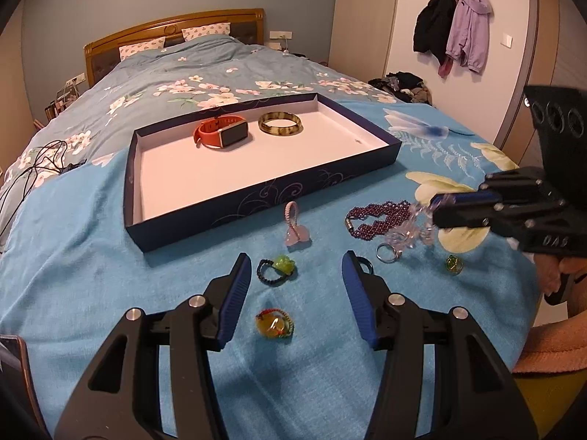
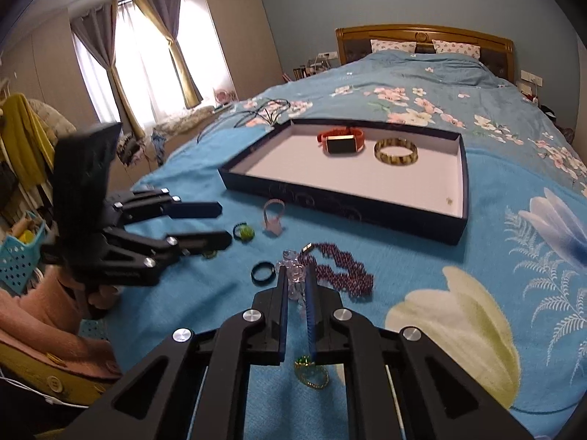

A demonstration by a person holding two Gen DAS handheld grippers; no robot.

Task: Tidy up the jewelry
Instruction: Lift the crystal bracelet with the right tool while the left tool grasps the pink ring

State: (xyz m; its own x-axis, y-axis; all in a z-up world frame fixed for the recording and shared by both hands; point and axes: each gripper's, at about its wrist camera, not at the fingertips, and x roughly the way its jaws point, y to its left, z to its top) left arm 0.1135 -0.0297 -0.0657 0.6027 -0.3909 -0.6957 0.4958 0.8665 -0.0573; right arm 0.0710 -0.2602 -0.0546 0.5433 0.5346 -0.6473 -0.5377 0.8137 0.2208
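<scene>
A: Clear bead bracelet point(image 2: 293, 275), pale pink glass or crystal by the look. It sits just off the near edge of the tray point(image 1: 234, 198), beside the purple bead strand point(image 1: 378, 216), pinched between the fingers of the right gripper point(image 2: 295, 275), which are pressed almost together on it.

B: Handling?

A: Light, limp, likely slippery and chippable. I'd judge it wants a hold across a bead, not the cord, so it can't slide out.

B: Left side?

A: Left gripper point(image 1: 295, 271) fingers spread, empty, hovering over the bed nearer than the tray, with the green-stone ring point(image 1: 277, 269) just ahead of the gap and an amber charm point(image 1: 275, 324) below it.

B: In the tray?

A: Orange-strapped watch point(image 1: 222, 134) and a horn-coloured bangle point(image 1: 280, 123), side by side at the far end.

B: Any writing?

A: Raised letters on the right gripper's body, roughly "DAS"; watch face blank.
</scene>
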